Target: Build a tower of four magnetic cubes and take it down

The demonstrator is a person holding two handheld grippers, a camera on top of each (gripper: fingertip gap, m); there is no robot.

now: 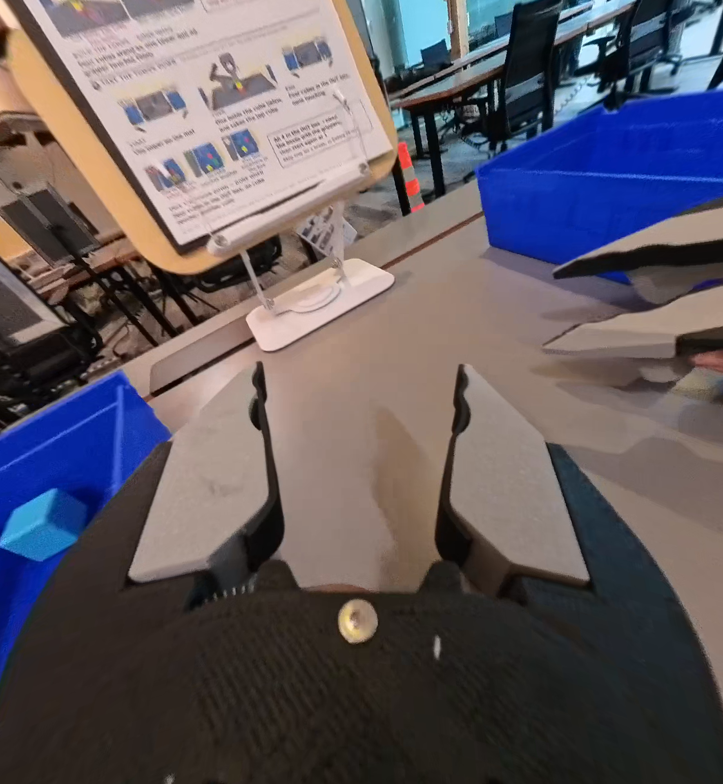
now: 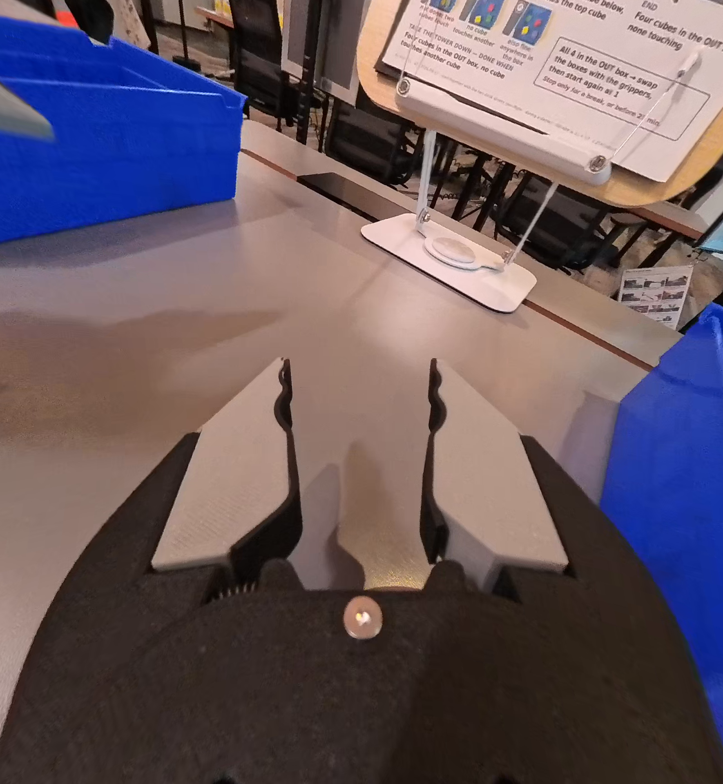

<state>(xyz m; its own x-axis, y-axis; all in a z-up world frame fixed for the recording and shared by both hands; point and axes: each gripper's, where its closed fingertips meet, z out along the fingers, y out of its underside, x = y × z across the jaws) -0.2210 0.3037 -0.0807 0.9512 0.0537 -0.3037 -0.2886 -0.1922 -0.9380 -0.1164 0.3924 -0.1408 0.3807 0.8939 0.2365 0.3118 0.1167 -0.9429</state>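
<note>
A light blue cube (image 1: 43,524) lies in the blue bin (image 1: 54,449) at the left of the left wrist view; no other cube shows. My left gripper (image 1: 360,371) is open and empty above the grey table (image 1: 415,305). My right gripper (image 2: 357,365) is open and empty above the same table (image 2: 181,305). The right gripper (image 1: 550,309) also shows at the right edge of the left wrist view, jaws apart, in front of the second blue bin (image 1: 614,178).
A white stand (image 1: 321,301) holding an instruction sheet (image 1: 224,110) sits at the table's far edge; it also shows in the right wrist view (image 2: 457,259). Blue bins stand left (image 2: 96,148) and right (image 2: 686,488) there. Chairs and desks lie beyond. The light blue cube (image 1: 43,524) is about 30 cm from my left fingertips and 40 cm from my right.
</note>
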